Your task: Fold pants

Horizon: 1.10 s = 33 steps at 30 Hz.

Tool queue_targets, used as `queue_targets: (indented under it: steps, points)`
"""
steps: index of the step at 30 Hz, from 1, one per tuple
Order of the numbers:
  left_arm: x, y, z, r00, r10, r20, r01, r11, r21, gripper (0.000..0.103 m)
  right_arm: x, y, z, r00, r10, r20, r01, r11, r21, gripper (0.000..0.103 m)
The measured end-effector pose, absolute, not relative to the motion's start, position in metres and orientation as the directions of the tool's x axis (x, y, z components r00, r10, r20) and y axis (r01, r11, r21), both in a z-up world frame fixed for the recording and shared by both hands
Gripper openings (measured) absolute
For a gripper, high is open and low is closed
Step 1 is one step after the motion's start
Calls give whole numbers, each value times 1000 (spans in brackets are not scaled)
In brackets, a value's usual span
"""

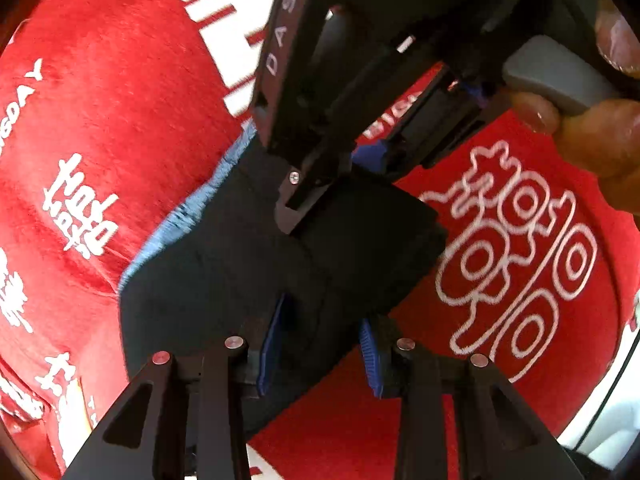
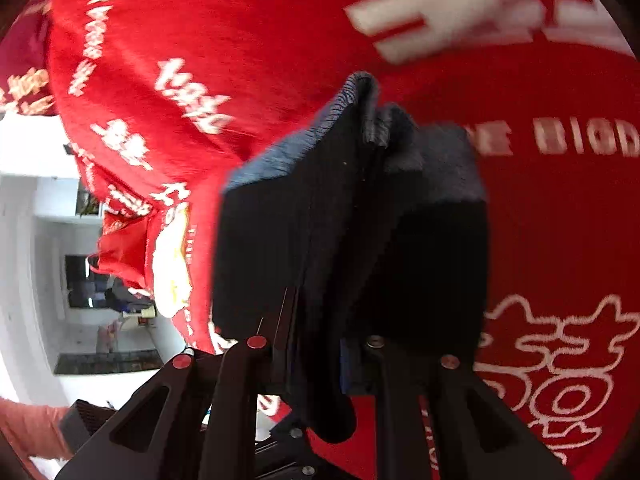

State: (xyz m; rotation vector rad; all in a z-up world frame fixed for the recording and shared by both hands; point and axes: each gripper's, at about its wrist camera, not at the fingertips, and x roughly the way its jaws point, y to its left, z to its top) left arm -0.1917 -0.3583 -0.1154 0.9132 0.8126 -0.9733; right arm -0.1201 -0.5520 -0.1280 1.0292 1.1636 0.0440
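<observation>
The dark navy pants [image 1: 240, 264] with a lighter blue ribbed waistband [image 1: 192, 208] hang bunched and folded above a red blanket. My left gripper [image 1: 320, 344] stands with its blue pads apart, and a fold of the pants lies between and over them. My right gripper [image 1: 360, 160] shows in the left wrist view from above, its fingers closed on the upper edge of the pants. In the right wrist view the pants [image 2: 360, 240] fill the centre, and my right gripper [image 2: 316, 360] is shut on the cloth.
A red blanket [image 1: 120, 100] with white lettering covers the surface under everything; it also shows in the right wrist view [image 2: 240, 40]. A person's hand [image 1: 592, 132] holds the right gripper's grey trigger. A white room with shelves [image 2: 60, 240] lies beyond the blanket's left edge.
</observation>
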Motion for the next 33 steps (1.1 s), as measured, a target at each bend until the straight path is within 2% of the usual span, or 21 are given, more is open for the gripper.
queue_targets:
  steps: [4, 5, 7, 16, 28, 30, 32, 33]
  points:
    - [-198, -359, -129, 359, -307, -881, 924, 249, 290, 37, -127, -554, -155, 457, 523, -719, 492, 525, 695, 20]
    - [-198, -359, -131, 364, -298, -882, 922, 247, 298, 50, -129, -555, -158, 458, 523, -719, 496, 520, 695, 20]
    - [-194, -358, -128, 335, -294, -895, 929, 261, 262, 64, -132, -556, -161, 460, 517, -722, 510, 512, 692, 20]
    - [-155, -336, -108, 241, -234, -942, 911, 389, 137, 64, -119, -535, -140, 373, 389, -842, 530, 655, 538, 29]
    - [-75, -284, -100, 223, -111, -968, 761, 641, 102, 64, -120, -516, -128, 307, 205, -929, 568, 745, 351, 36]
    - [-63, -276, -105, 208, -89, -974, 733, 674, 95, 64, -122, -514, -126, 292, 181, -939, 567, 758, 323, 41]
    - [-58, -270, -108, 209, -75, -975, 720, 686, 102, 64, -122, -511, -126, 268, 153, -951, 570, 771, 285, 51]
    - [-55, -268, -109, 212, -70, -975, 719, 687, 106, 64, -123, -509, -126, 256, 141, -956, 571, 776, 267, 52]
